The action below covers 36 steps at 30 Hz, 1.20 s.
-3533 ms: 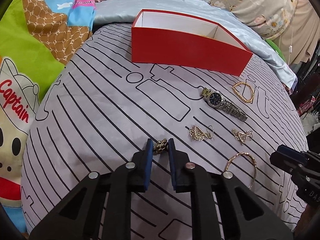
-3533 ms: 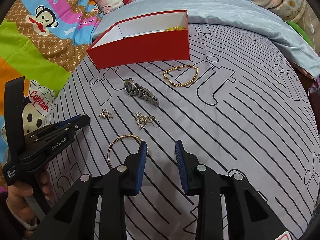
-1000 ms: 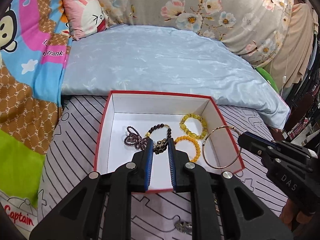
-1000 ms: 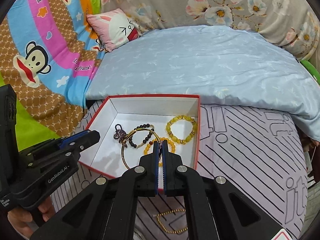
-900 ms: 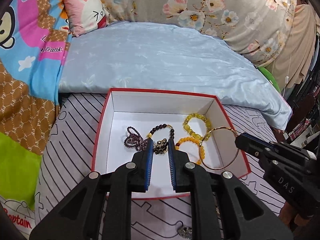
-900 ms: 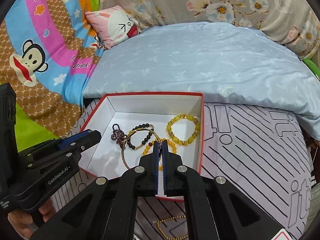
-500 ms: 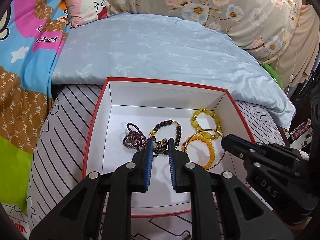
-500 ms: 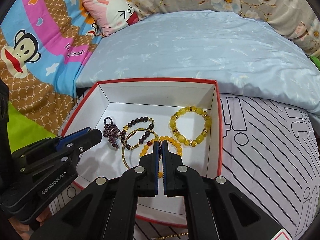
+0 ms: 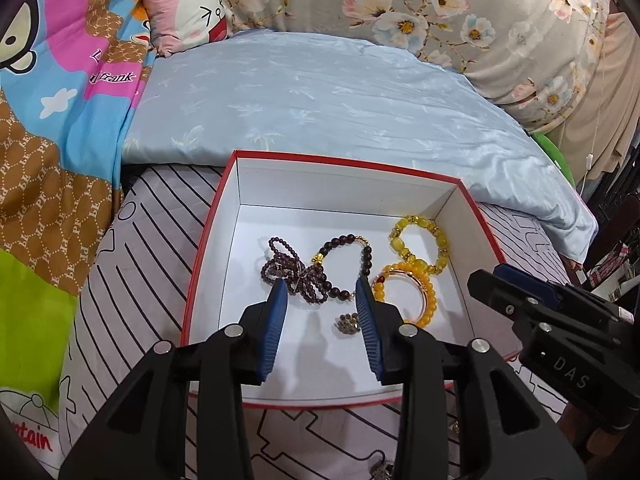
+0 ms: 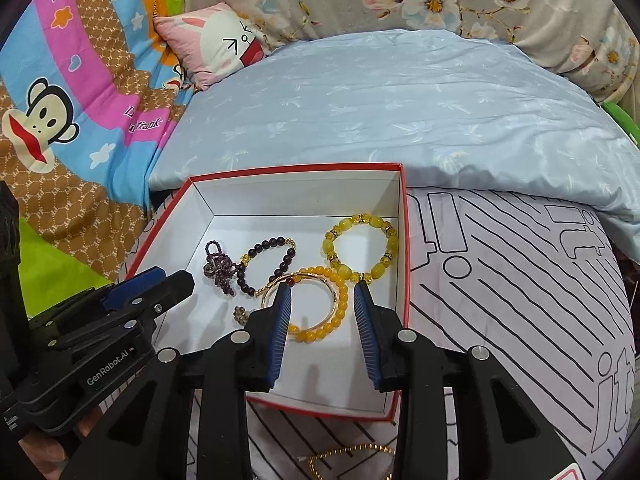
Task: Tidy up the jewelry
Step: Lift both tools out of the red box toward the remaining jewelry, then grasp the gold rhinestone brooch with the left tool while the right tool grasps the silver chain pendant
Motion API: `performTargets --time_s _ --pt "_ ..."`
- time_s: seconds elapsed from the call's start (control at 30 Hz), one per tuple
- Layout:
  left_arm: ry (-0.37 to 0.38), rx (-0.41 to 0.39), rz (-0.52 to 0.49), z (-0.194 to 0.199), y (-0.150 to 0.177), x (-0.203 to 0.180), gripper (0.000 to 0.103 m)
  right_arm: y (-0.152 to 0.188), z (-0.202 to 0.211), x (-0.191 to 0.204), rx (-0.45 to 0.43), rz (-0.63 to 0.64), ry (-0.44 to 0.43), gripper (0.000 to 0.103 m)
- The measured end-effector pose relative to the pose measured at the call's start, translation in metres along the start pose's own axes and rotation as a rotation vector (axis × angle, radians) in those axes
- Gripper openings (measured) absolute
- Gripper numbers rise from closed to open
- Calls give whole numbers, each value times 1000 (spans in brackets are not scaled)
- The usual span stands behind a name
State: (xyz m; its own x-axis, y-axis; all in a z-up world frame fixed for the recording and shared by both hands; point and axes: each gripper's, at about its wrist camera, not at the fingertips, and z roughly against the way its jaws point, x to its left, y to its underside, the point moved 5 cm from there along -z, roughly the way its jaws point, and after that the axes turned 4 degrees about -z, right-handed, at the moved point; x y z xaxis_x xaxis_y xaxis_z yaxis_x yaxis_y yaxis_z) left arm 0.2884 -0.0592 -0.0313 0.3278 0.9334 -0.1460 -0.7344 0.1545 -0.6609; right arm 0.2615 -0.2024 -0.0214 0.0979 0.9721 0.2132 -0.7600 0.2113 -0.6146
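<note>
A red box (image 9: 208,240) (image 10: 405,240) with a white inside stands on the striped cloth. In it lie a dark purple bead piece (image 9: 294,270) (image 10: 219,268), a dark bead bracelet (image 9: 346,248) (image 10: 266,254), two yellow bead bracelets (image 9: 420,240) (image 10: 362,246), a thin gold bangle (image 10: 306,304) and a small dark gold ornament (image 9: 347,323) (image 10: 241,314). My left gripper (image 9: 322,296) is open above the ornament. My right gripper (image 10: 322,294) is open above the bangle. Both are empty.
A gold bead chain (image 10: 348,454) lies on the striped cloth (image 10: 520,280) in front of the box. A light blue quilt (image 9: 340,100) lies behind the box. Cartoon blankets (image 10: 60,100) and a pink pillow (image 10: 216,44) lie at left.
Both grippers have opened over the box. The ornament has dropped from the left gripper and the gold bangle from the right; both now lie on the box floor.
</note>
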Motion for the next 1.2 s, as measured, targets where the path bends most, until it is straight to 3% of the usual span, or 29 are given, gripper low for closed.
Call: performTargets --time_s 0.73,1.2 --pt "11 21 31 65 58 0 34 68 74 -6 10 -24 5 33" --pt "16 102 6 75 111 -10 34 118 94 -17 60 -42 18 33"
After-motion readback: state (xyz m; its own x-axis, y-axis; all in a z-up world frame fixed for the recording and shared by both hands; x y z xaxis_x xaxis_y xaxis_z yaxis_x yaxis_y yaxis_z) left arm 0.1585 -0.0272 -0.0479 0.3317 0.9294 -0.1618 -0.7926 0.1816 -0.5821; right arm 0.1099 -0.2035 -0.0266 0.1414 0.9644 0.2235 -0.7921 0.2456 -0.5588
